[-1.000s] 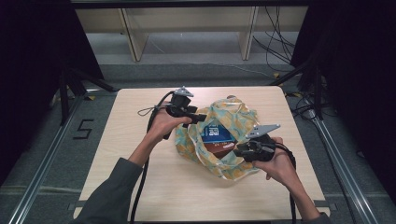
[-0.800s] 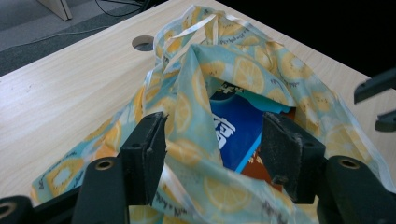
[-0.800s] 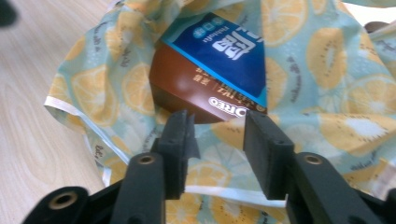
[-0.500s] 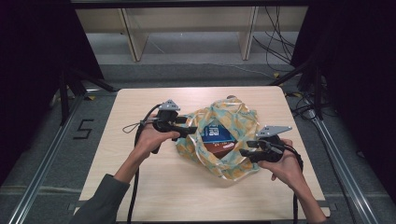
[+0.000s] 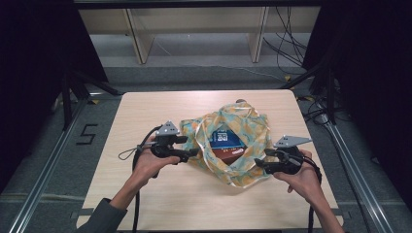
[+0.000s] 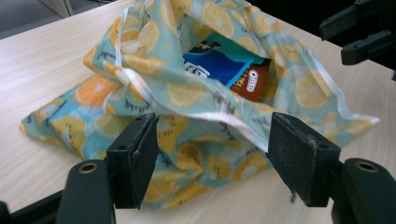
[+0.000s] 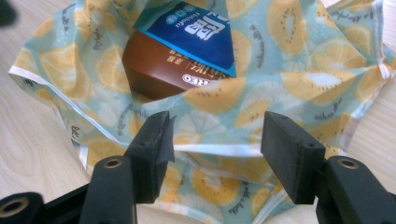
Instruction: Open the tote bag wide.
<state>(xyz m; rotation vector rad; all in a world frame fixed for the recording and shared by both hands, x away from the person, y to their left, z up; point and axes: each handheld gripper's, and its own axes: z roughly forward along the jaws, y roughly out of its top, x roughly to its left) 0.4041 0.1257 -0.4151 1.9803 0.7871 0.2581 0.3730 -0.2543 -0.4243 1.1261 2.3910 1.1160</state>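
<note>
Jaws released at both sides of fruit-print bag

Bag lying crumpled at the middle of the light wooden desk, mouth gaping upward, white ribbon trim running along the rim. Showing inside the opening: blue packet resting on top of brown Oreo box, both tilted and partly covered by the cloth.

Left gripper hovering just left of the bag, pointing right toward it, held in the left hand. Jaws having just been opening, standing apart now, with the near fold of the cloth lying between and beyond them in the left gripper view; pads not pressing on the fabric. Same view catching the blue packet and the brown box deeper in the mouth.

Right gripper sitting at the bag's near right corner, pointing left, carried by the right hand. Jaws likewise having just been opening, spread wide, gripping nothing; ribbon-edged cloth stretching between them without being pinched. Beyond it, the brown box under the blue packet.
</note>
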